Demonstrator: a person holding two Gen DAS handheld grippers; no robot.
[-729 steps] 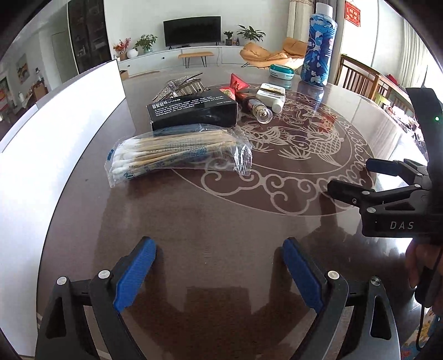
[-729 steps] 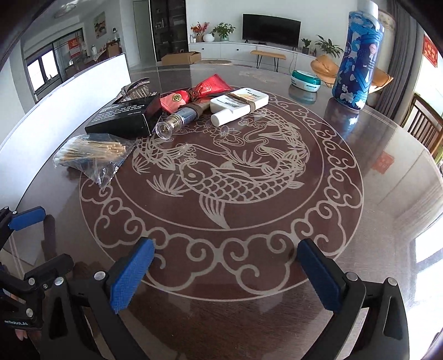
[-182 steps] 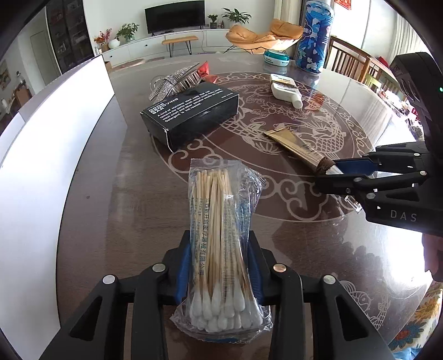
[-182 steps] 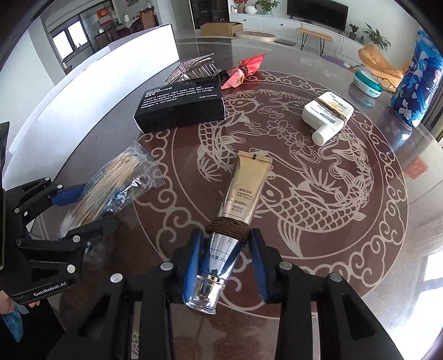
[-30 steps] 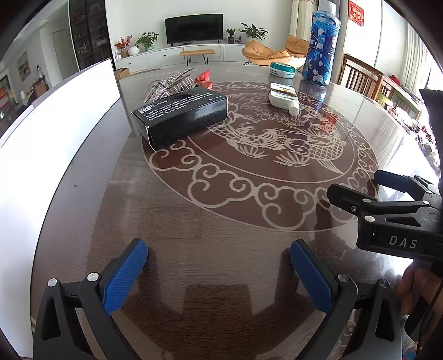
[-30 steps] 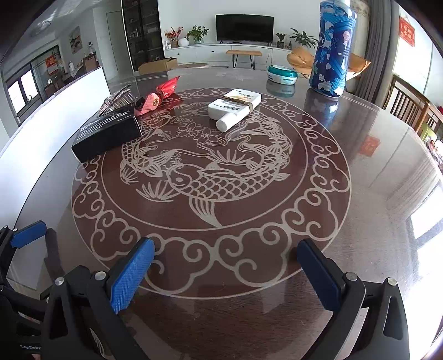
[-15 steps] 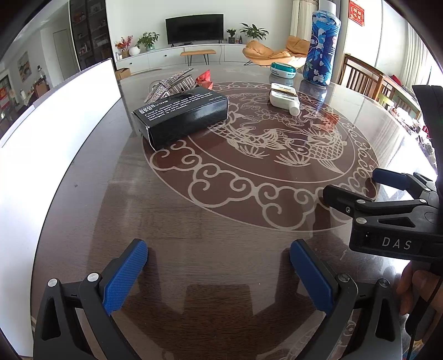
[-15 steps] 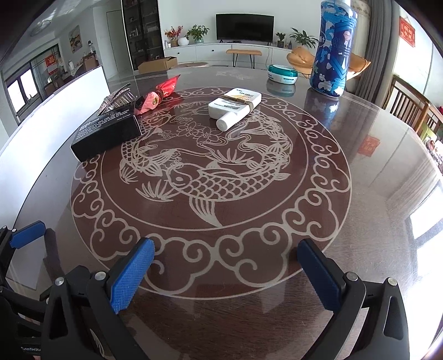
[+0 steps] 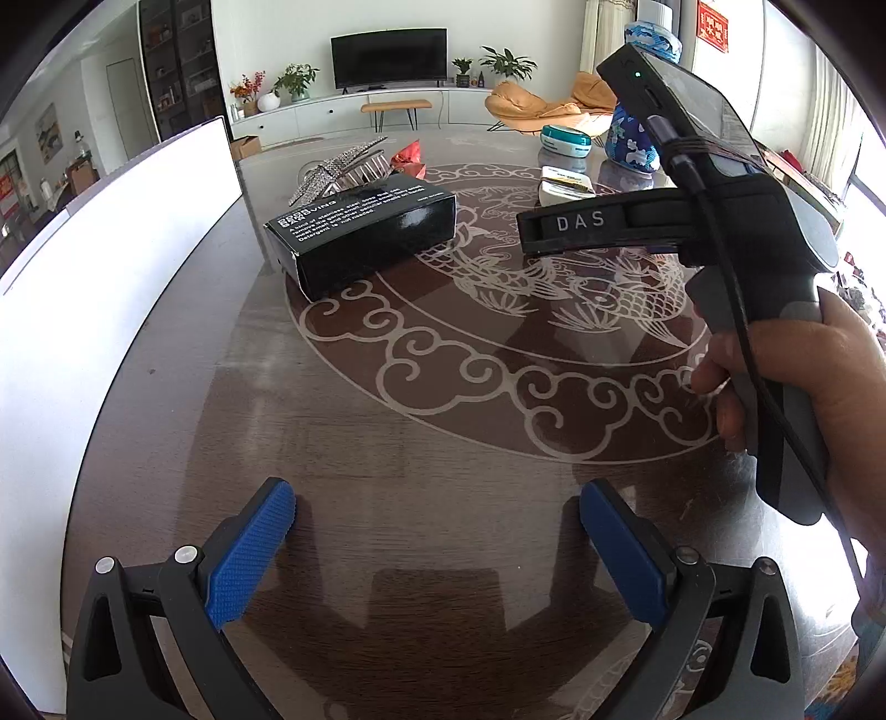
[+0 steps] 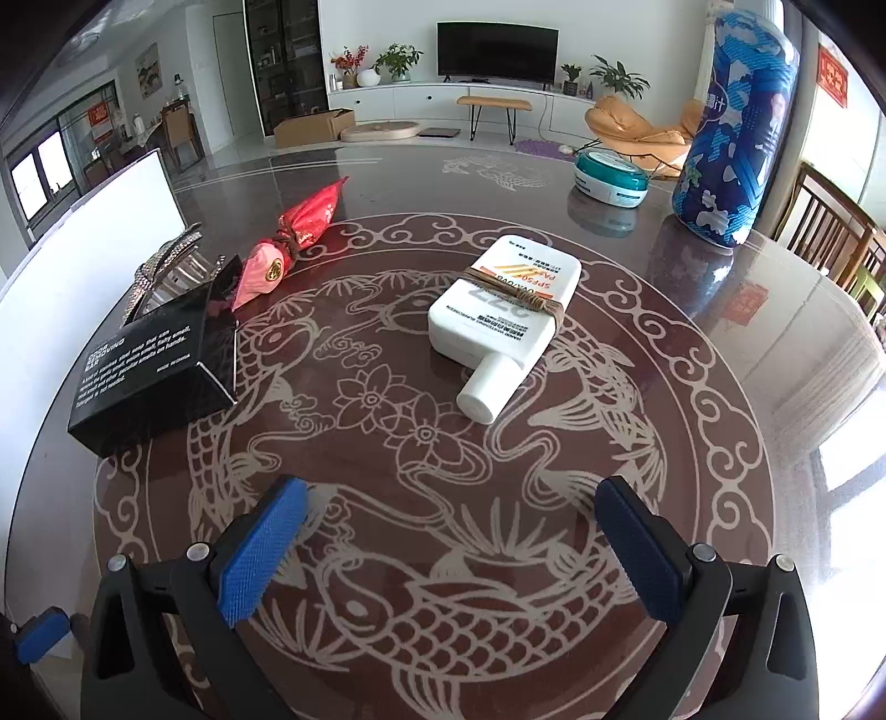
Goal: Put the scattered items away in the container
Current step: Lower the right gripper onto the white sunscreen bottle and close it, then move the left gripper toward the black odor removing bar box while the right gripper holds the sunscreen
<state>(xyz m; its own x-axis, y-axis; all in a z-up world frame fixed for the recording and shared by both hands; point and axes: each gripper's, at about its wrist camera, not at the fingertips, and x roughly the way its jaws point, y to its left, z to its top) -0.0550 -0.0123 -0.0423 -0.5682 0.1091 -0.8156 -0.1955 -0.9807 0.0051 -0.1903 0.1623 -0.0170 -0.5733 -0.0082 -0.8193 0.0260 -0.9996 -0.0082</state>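
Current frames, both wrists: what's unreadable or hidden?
- Container interior: in both views only the white wall shows; contents are cut off by the left edge.
- White bottle: left view, mostly hidden behind the right claw body.
- Right claw: left view, fingertips hidden behind its body; open only in its own view.
- Black box: small print blurred.

I am looking into a home, an open living and dining room. A flat television point(image 10: 496, 49) is standing on a long white cabinet point(image 10: 443, 99) at the top of the frame, with potted plants point(image 10: 397, 60) sitting beside it. An orange lounge chair point(image 10: 637, 130) is resting at upper right, and wooden dining chairs point(image 10: 830, 243) are showing at the right edge. The round glossy bench point(image 10: 720, 387) is filling the lower frame, with its carp pattern.
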